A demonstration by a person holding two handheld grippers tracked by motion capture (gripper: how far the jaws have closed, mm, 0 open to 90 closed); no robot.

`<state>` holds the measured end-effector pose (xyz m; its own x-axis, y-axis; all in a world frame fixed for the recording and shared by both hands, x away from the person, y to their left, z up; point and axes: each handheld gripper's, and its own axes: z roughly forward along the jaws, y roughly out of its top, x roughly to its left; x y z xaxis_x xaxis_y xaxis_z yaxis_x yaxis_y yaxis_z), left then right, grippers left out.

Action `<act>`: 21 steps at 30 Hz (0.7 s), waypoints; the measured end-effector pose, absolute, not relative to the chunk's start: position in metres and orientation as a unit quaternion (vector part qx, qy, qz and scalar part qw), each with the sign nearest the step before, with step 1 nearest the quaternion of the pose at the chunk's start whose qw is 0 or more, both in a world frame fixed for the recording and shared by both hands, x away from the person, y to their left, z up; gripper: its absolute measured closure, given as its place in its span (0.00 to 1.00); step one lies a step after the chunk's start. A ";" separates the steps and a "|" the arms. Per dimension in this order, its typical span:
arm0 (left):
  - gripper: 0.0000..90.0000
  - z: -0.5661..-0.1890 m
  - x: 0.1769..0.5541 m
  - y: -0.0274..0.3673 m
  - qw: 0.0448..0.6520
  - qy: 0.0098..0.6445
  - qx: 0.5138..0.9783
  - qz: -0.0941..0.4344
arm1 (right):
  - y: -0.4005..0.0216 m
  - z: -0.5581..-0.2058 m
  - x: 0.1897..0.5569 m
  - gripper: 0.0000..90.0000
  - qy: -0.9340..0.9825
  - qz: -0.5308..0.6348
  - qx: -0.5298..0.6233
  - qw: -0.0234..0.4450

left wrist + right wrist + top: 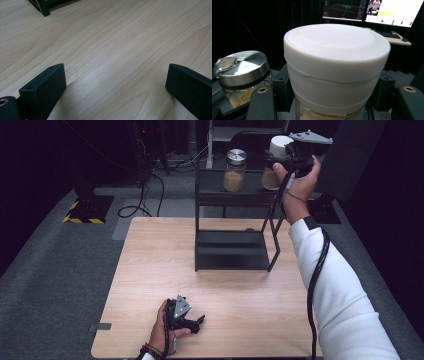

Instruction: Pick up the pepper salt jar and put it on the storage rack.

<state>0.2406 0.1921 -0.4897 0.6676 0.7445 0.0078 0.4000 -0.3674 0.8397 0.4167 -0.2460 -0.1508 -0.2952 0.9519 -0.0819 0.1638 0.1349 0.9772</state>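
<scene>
A pale wooden counter [150,270] stood in a dark room, carrying a black two-tier rack [232,220]. The right tongs [286,151] were clenched on the white-lidded jar [337,67] at the right end of the rack's top shelf, the jar upright, just beside a steel-lidded jar [235,170] to its left. The left tongs [192,322] rested released on the counter, well apart from both jars.

I see a light wood-grain surface [150,270] standing on grey carpet floor [50,270]. A black two-tier metal shelf rack [232,251] stands on its far half. On the rack's upper shelf [235,195] sits a glass jar with a steel lid [235,170]. My left claw [192,320] rests on the near edge, jaws apart.
</scene>
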 end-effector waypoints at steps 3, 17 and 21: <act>0.04 -0.490 0.241 0.192 0.435 0.356 0.803 0.198 | -0.248 -0.152 0.420 0.38 0.637 0.495 0.438 0.398; 0.04 -0.490 0.241 0.193 0.436 0.354 0.803 0.197 | -0.247 -0.161 0.438 0.38 0.646 0.483 0.444 0.390; 0.04 -0.490 0.241 0.193 0.436 0.354 0.804 0.197 | -0.247 -0.163 0.441 0.38 0.647 0.478 0.445 0.392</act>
